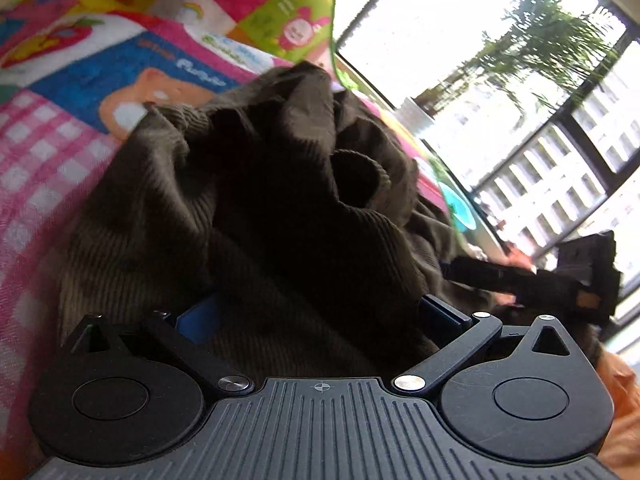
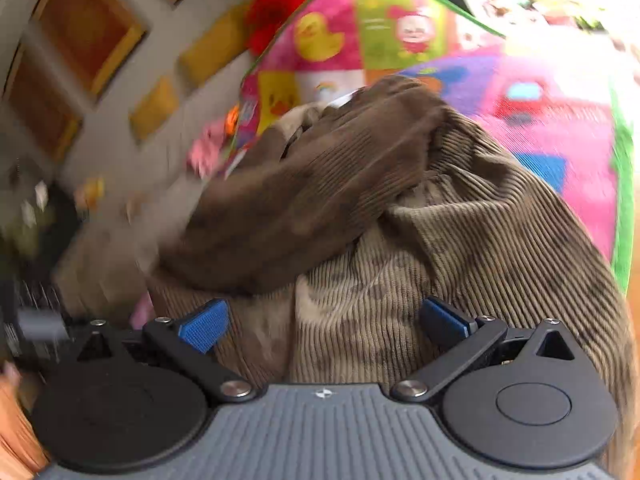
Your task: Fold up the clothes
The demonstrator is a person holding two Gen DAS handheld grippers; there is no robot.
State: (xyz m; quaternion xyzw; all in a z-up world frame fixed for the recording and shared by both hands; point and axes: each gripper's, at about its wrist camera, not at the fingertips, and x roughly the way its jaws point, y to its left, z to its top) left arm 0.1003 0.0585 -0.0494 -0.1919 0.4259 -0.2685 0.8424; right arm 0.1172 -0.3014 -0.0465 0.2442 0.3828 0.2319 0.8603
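A brown corduroy garment (image 1: 248,200) lies crumpled on a colourful play mat (image 1: 80,80). My left gripper (image 1: 320,312) is open, its blue pads (image 1: 200,320) wide apart, with a heap of the cloth filling the gap between them. In the right wrist view the same garment (image 2: 460,240) is bunched, a darker fold thrown across it. My right gripper (image 2: 324,320) is also open, blue pads (image 2: 204,328) spread with corduroy lying between them. The right gripper's black body (image 1: 576,276) shows at the right of the left wrist view, against the garment's edge.
The play mat (image 2: 540,120) has a green border and ends near wooden floor (image 2: 634,300). A bright window with railings (image 1: 540,160) stands beyond the mat. A pale wall with orange panels (image 2: 80,40) and a red object (image 2: 280,0) lie on the other side. Orange fabric (image 1: 620,400) is at lower right.
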